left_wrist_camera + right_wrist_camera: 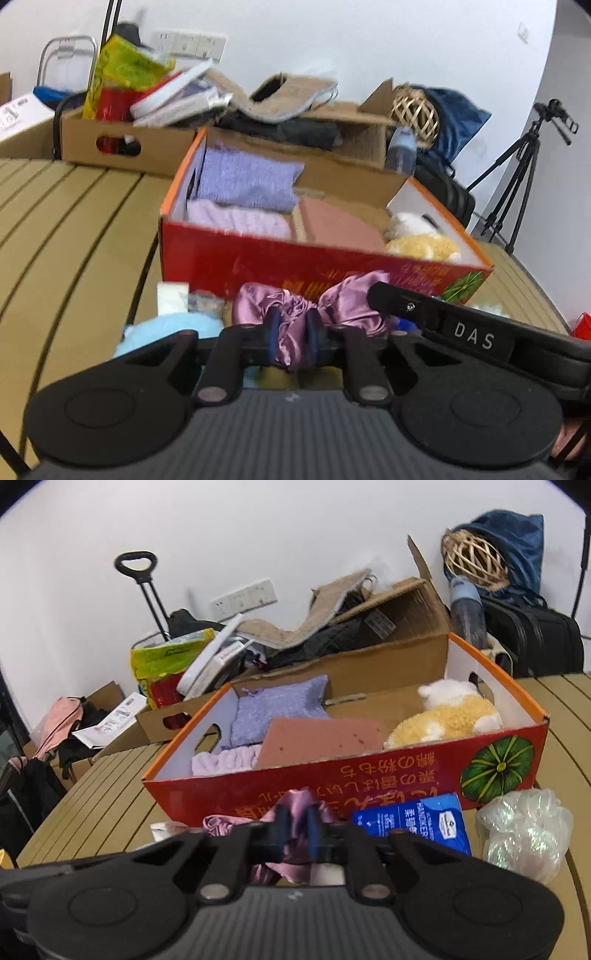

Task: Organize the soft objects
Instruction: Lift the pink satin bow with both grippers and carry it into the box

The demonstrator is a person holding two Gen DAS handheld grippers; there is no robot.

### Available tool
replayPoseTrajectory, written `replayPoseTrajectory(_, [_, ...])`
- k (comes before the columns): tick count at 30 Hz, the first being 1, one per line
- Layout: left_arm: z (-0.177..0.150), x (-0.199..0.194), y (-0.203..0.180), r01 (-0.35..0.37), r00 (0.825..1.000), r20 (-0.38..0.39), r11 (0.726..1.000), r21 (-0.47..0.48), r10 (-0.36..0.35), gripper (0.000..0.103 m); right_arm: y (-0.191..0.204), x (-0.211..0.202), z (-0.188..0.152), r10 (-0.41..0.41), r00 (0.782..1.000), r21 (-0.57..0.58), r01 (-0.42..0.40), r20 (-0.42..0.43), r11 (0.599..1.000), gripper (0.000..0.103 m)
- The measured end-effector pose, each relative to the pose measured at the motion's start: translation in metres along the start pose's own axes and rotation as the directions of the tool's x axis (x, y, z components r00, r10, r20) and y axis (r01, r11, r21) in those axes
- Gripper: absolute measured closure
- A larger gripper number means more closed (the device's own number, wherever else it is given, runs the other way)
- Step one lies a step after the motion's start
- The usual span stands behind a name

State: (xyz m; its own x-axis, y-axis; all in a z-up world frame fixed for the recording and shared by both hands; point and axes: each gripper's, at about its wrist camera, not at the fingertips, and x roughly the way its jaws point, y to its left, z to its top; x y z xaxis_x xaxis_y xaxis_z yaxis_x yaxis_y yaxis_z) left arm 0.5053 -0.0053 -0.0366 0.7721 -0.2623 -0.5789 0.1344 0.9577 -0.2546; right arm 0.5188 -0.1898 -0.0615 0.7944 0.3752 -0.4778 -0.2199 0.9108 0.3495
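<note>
Purple satin cloth (295, 314) lying bunched on tabletop (74, 229), just in front of red box (229, 258), long axis running across, parallel to box's front wall. Left gripper (292, 330) clenched on cloth's middle; right gripper (295, 829) pinched tight on same cloth from the other side. Slatted tan tabletop, white wall behind w/ sockets, cluttered cardboard box (129, 144) at back. In red box: lilac towels (243, 181), pink sponge (325, 738), plush toy (450, 716). Both grippers angled down twd cloth, side by side.
</note>
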Motion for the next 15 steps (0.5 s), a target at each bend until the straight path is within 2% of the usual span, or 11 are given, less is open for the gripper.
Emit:
replayPoseTrajectory(3, [0.006,-0.037,-0.006,0.017,0.997,0.081,1.0,-0.018,-0.015,0.087,0.016,-0.032,0.009,0.021,0.998,-0.042,-0.019,0.058,0.999,0.101])
replayPoseTrajectory(7, [0.003,-0.108,-0.024,0.055,0.98,0.194,0.998,0.005,-0.055,0.088,0.045,-0.099,0.013,0.045,0.986,-0.124,-0.025,0.158,0.992,0.101])
replayPoseTrajectory(9, [-0.007,-0.141,-0.031,0.076,0.975,0.207,0.997,0.013,-0.077,0.087,0.052,-0.136,0.005,0.062,0.982,-0.132,-0.038,0.18,0.991,0.101])
replayPoseTrajectory(12, [-0.025,-0.182,-0.042,0.113,0.976,0.185,0.993,0.013,-0.114,0.088,0.057,-0.192,-0.015,0.086,0.978,-0.115,-0.065,0.189,0.991,0.101])
replayPoseTrajectory(15, [-0.052,-0.226,-0.058,0.135,0.973,0.182,0.988,0.07,-0.145,0.088,0.065,-0.246,-0.038,0.091,0.975,-0.139,-0.064,0.202,0.988,0.101])
